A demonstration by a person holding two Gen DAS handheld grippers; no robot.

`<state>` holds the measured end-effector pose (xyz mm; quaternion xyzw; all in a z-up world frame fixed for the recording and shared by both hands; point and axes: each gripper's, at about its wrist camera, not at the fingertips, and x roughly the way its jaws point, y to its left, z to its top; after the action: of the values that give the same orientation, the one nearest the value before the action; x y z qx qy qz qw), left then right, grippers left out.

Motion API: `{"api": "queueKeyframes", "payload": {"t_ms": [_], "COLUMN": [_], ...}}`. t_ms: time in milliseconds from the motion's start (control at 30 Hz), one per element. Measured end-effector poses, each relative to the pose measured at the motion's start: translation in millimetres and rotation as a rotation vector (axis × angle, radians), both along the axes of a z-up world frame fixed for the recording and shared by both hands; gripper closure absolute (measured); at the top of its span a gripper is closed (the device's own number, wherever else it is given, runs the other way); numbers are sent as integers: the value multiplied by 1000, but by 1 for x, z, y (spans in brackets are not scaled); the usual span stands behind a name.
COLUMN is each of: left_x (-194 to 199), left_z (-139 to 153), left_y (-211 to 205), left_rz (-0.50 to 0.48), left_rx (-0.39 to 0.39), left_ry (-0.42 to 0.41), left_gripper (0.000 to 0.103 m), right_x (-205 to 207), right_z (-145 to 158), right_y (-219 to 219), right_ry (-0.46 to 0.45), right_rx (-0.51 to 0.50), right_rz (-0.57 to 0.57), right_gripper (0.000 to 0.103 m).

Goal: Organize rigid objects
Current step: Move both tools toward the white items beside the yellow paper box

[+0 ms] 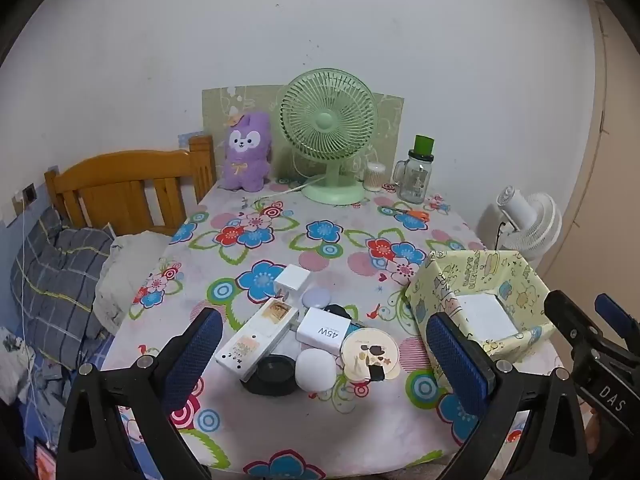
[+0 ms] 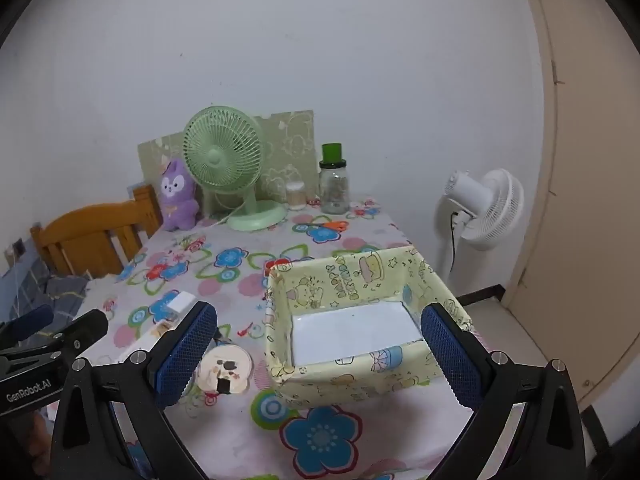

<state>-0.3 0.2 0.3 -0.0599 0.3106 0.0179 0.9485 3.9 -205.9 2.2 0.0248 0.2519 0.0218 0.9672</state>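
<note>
On a flower-patterned tabletop (image 1: 280, 216) lies a tight cluster of small rigid items, several overlapping so their outlines are partly hidden: a white 45W charger (image 1: 323, 330), a long white remote-like device (image 1: 258, 338), a round tin lid (image 1: 370, 354), a white ball-shaped object (image 1: 316, 369) and a black dish (image 1: 274, 374) half covered by its neighbours. In the right wrist view, the right gripper's near finger blocks most of this cluster. To the cluster's right stands a yellow cartoon-print box (image 2: 360, 276), holding nothing. The left gripper (image 1: 324, 360) hovers low before the cluster, fingers spread wide, holding nothing. The right gripper (image 2: 320, 356) hovers facing the box, fingers likewise wide apart and empty.
</note>
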Motion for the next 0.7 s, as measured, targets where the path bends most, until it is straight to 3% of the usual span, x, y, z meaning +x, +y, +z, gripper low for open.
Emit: {"api": "queueKeyframes", "payload": {"t_ms": [100,167,267,700], "left_x": [-1,-5,-9,5], "left_z": [2,-2,1,-5], "left_y": [3,-3,-7,-7], "left_rz": [-4,-18,-4,-43], "left_rx": [-15,26,51,67], "left_ry": [-32,-42,-63,-24], "left_gripper": [0,0,0,0], "right_x": [-4,-8,-5,1], "right_z": [1,-1,-1,-5], "right_y": [0,-9,0,16], "right_ry": [-22,-27,1,5], "right_rx": [2,24,-20,-37], "right_rz": [22,29,38,56], "right_gripper": [0,0,0,0]}}
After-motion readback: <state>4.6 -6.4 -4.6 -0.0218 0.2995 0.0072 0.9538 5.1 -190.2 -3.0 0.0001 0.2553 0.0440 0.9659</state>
